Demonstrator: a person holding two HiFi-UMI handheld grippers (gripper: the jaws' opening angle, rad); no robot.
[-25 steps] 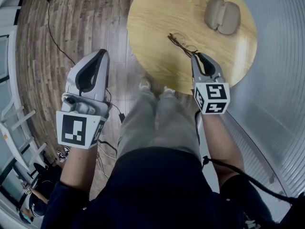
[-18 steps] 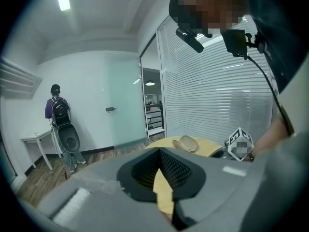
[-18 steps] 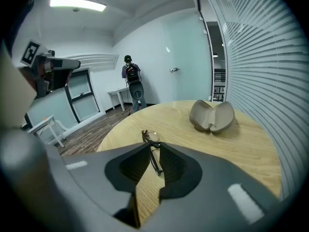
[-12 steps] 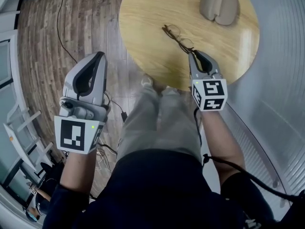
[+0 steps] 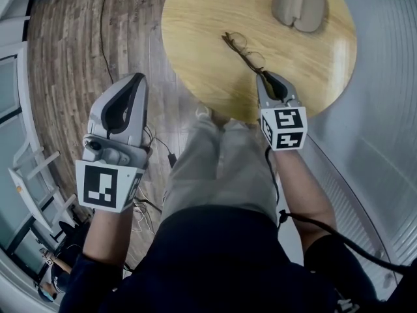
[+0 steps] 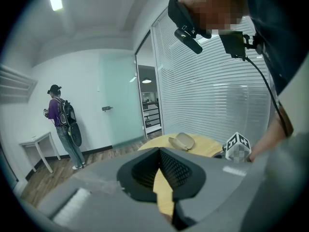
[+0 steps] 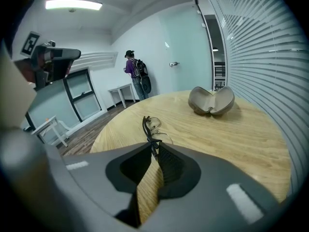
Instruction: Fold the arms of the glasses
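My right gripper, jaws just closing, pinches the near arm of the thin dark-framed glasses on the round wooden table. I'd swing that arm inward gently, while my left gripper hangs closed on nothing.

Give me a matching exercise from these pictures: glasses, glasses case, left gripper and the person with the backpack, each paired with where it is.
1 glasses
2 glasses case
3 left gripper
4 person with backpack

A standing in the background, away from the table
B lying open near the table's far edge
C held off the table, above the wooden floor
D on the table, closer to its near edge than the case

Pairs: 1-D; 2-B; 3-C; 4-A
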